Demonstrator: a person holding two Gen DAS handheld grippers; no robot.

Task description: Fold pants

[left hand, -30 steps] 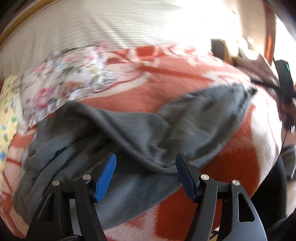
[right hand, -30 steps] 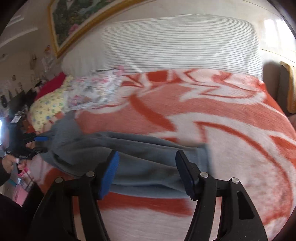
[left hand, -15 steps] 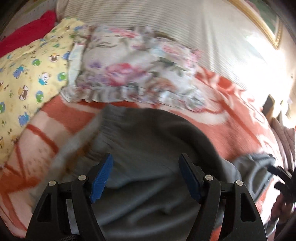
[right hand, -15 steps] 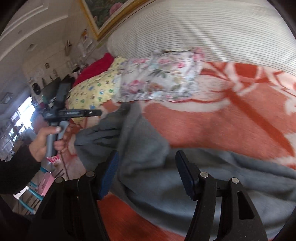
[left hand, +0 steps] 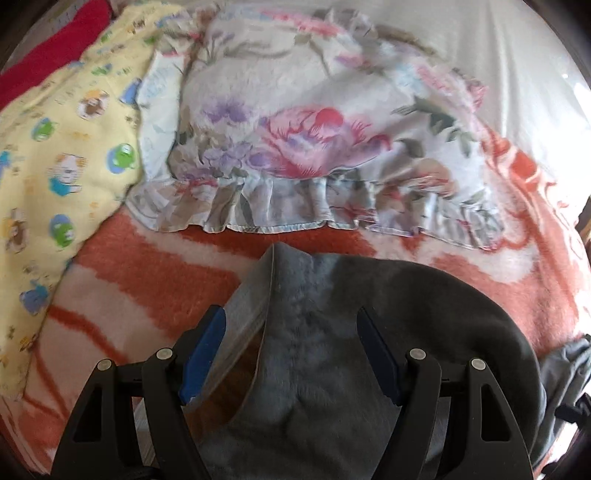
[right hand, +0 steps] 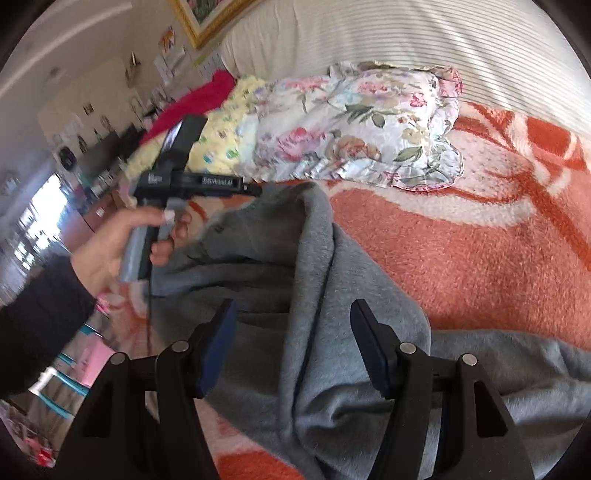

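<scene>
Covering the bed is an orange-and-cream patterned blanket (right hand: 461, 251), with a striped white headboard cushion (right hand: 406, 40) behind it and a gold-framed picture (right hand: 201, 22) on the wall above; the room beyond the bed's far end is cluttered and blurred. Taking the floral ruffled pillow (left hand: 314, 140) as the landmark, a yellow cartoon-print pillow (left hand: 62, 147) lies touching its side, with a red cloth (left hand: 48, 51) past that. The grey pants (right hand: 332, 350) lie bunched on the blanket just in front of the pillow's ruffled edge, one end raised in a peak close to the frill and the rest trailing away from the pillow. The left gripper (left hand: 291, 354) hangs over that raised end, its jaws wide and just opened further; grey fabric lies between them and brushes one blue pad, unclamped. A hand (right hand: 122, 243) in a dark sleeve holds its handle. The right gripper (right hand: 291, 350) stands fairly wide above a ridge of the pants farther from the pillow, pads clear of the cloth. White lettering on the left gripper's body is too blurred to read.
</scene>
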